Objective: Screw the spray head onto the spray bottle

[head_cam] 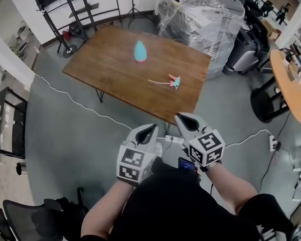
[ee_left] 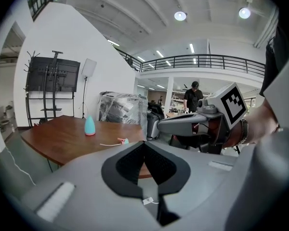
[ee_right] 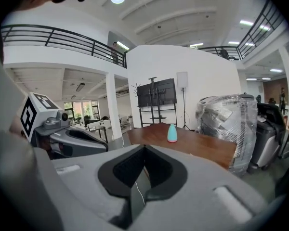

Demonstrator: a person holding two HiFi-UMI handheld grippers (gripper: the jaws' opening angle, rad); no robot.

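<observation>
Hovering short of table, left tongs, right tongs closed (empty), tilted down.

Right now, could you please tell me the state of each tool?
Left tool: closed, holding nothing.
Right tool: closed, holding nothing.
</observation>
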